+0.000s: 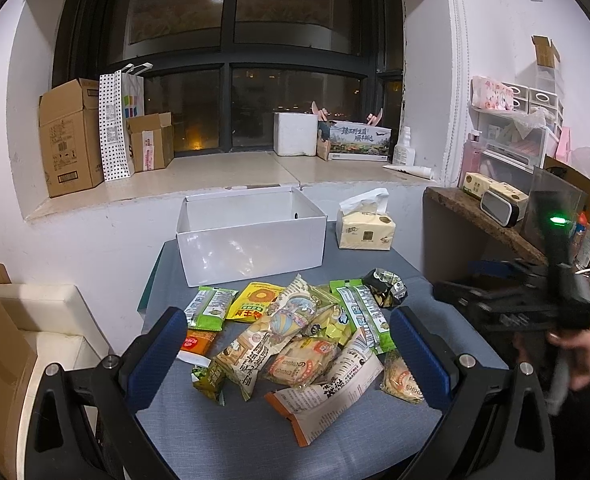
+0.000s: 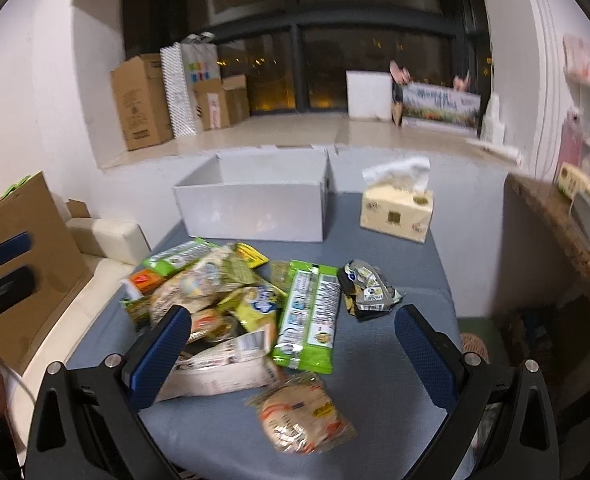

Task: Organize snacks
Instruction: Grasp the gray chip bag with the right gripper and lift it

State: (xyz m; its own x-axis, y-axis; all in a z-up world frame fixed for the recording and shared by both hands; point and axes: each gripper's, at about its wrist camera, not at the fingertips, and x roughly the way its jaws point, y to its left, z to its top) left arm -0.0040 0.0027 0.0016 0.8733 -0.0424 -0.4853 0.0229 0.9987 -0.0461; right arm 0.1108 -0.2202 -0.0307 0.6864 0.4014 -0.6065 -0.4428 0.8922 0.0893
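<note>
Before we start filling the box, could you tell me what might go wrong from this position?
1. The snack packets overlap in a heap, so one grab may drag neighbours along.
2. The cracker packet lies near the table's front edge and could get pushed off.
3. The tissue pack sits right beside the white box, so a careless swing by the right hand-held gripper might knock it.

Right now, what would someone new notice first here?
A jumbled pile of snack packets covers the near part of the blue table. Behind it stands an open white box, seemingly empty, with a tissue pack to its right. Both hand-held grippers hover open, holding nothing.
</note>
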